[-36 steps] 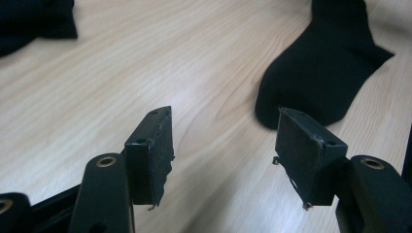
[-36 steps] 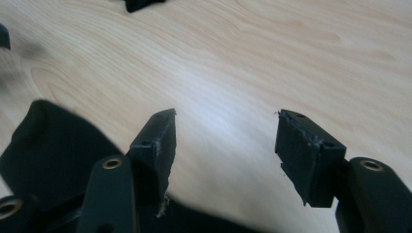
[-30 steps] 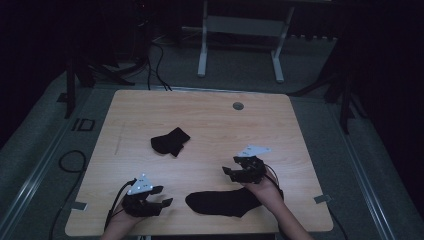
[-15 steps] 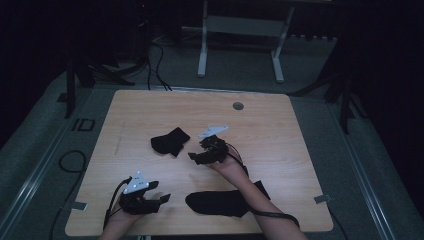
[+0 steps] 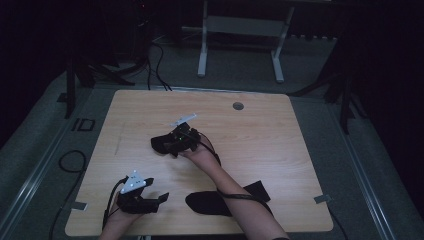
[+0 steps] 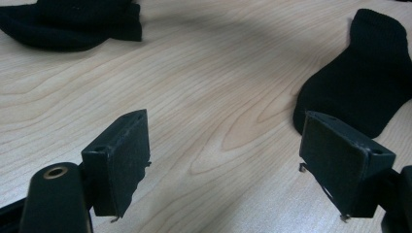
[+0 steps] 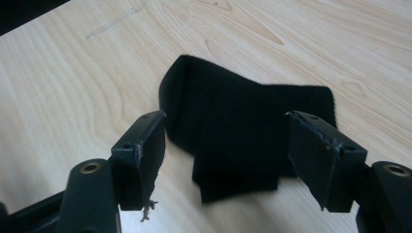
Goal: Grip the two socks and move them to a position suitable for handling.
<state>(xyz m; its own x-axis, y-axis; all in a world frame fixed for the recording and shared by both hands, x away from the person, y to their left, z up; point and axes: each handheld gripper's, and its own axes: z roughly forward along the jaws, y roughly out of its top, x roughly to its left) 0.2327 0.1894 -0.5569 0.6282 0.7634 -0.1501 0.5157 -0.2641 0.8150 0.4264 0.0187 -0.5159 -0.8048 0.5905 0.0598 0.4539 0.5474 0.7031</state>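
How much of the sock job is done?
Little looks done: one sock lies flat near the front edge, the other sock is folded mid-table. The right gripper, jaws open and just widening, is at the folded one, not gripping. The left gripper is empty. Pairing remains.

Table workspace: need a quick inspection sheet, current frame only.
Surface: light wood table, flat, with a round grommet near the far edge.
Job's things: folded black sock mid-table; flat black sock at the near edge, under the right forearm.
Clutter: nothing seen.
Grippers: right gripper open, jaws either side of the folded sock, pads not pressing it; left gripper open over bare wood, nothing between the jaws.
Cables: a cable trails from each gripper; loose cables on the floor beyond the table.
Surroundings: dark room, grey floor, white frame behind.
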